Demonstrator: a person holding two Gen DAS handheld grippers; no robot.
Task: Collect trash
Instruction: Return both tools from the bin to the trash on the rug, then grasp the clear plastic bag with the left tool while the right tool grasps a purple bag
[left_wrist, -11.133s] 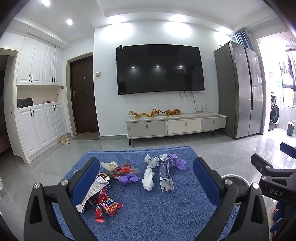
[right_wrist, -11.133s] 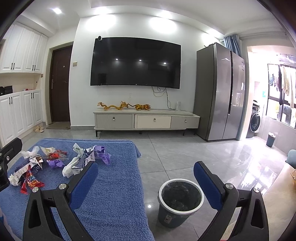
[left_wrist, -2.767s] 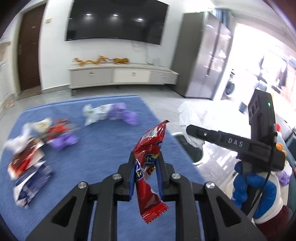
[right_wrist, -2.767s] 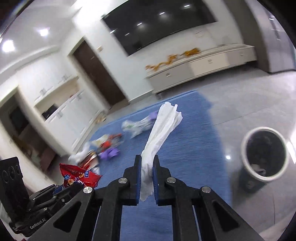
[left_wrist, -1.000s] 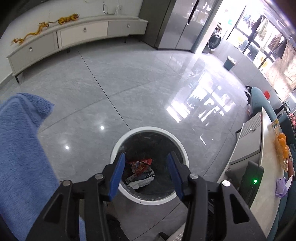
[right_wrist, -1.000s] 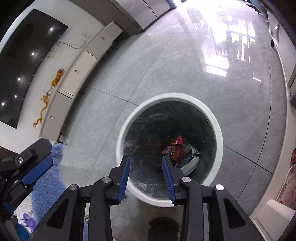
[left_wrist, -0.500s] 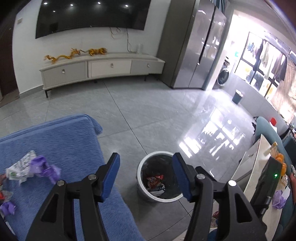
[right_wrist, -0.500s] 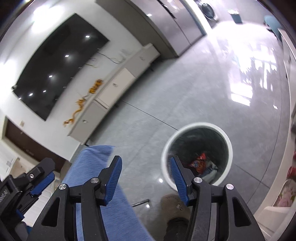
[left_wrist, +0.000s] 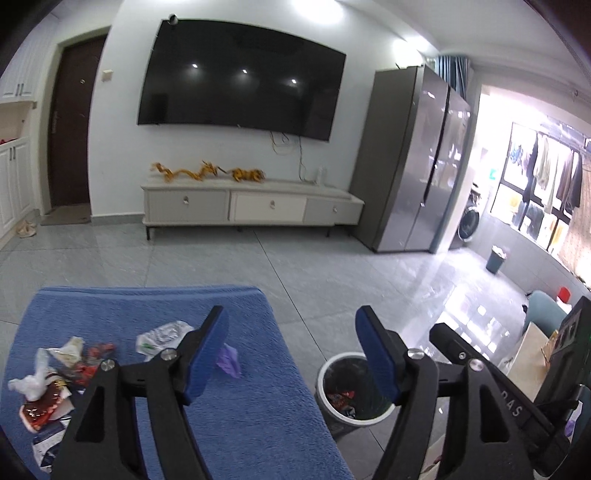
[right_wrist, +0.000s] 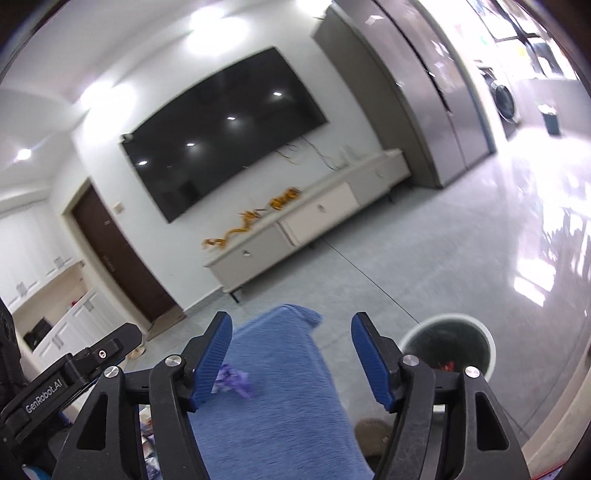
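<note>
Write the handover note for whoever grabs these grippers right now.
Left gripper: open, empty, above the blue cloth's right edge.
Right gripper: open, empty, between cloth and bin.
Bin: on the floor right of the cloth, red wrapper and other scraps inside.
Left to do: purple wrapper mid-cloth, crinkled clear wrapper behind it, and the pile at the cloth's left edge. Bin them all.

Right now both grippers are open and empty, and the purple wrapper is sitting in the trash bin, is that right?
Not quite. The left gripper and right gripper are open and empty, but the purple wrapper lies on the blue cloth, not in the trash bin, as the left wrist view shows.
</note>
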